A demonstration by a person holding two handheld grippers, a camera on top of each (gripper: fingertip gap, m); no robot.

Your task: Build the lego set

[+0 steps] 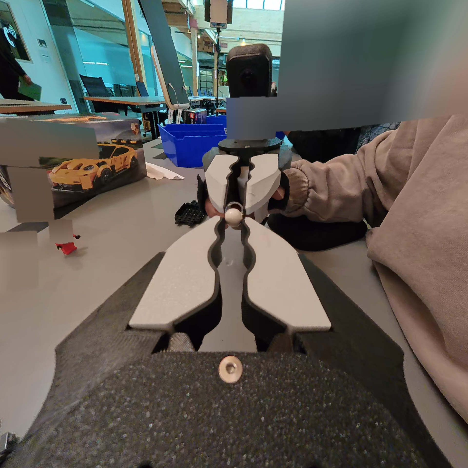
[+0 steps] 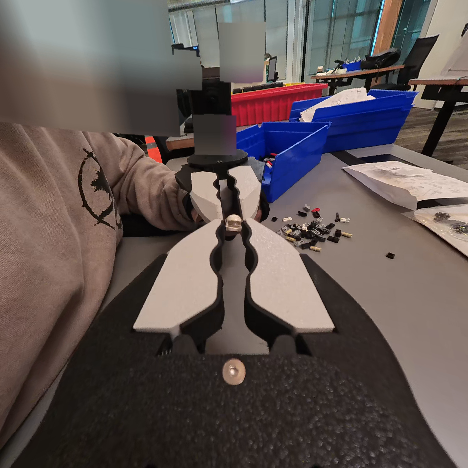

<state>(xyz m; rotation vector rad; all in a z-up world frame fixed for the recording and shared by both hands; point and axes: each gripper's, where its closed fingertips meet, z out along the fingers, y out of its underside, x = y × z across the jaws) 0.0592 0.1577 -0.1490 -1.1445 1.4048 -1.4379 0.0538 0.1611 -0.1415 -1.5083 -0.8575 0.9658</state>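
My left gripper (image 1: 233,222) has its jaws pinched on a small white, rounded plastic minifigure helmet (image 1: 233,214), held right at the fingertips. My right gripper (image 2: 233,224) meets it tip to tip from the opposite side; in its own view the same helmet shows its clear visor, and the jaws look closed against it too, though I cannot tell which pair carries the load. So the piece sits dead ahead of both grippers, between them and above the grey tabletop (image 1: 141,243), neither nearer than the other. Its visor faces the right wrist camera, its smooth back faces the left.

Farther out, a loose scatter of small black, grey and tan bricks (image 2: 310,231) lies to the right of my right gripper, near a blue plastic bin (image 2: 293,152). A black studded plate (image 1: 189,213) and a small red piece (image 1: 67,247) lie left of my left gripper, before the cardboard set box (image 1: 98,164) picturing a yellow car.
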